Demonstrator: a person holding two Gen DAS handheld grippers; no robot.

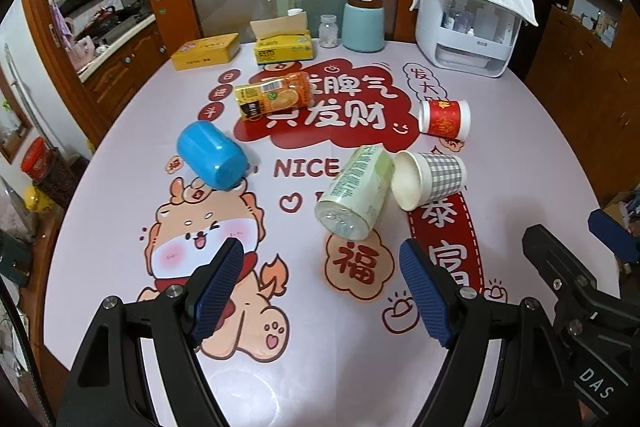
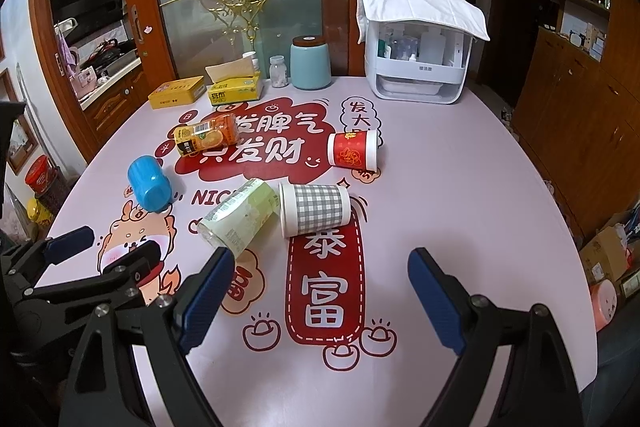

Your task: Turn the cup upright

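Right tool [image 2: 320, 291] hangs over the bench [image 2: 460, 195], jaws wide apart, nothing btwn them. Left tool [image 2: 106, 247] pokes in at the left edge, also spread. Ahead, w/ its mouth facing left, a gray checked paper cup [image 2: 316, 209] lies on its side, touching or just beside a pale green bottle [image 2: 240, 217], also down. Red paper cup [image 2: 352, 150] on its side farther back. Blue plastic cup [image 2: 148, 183] tipped over at left, base toward the camera. Orange bottle [image 2: 208, 135] lies flat behind it. At the far edge: white organizer box [image 2: 420, 75], light blue canister [image 2: 310, 63], tissue pack [image 2: 234, 87].
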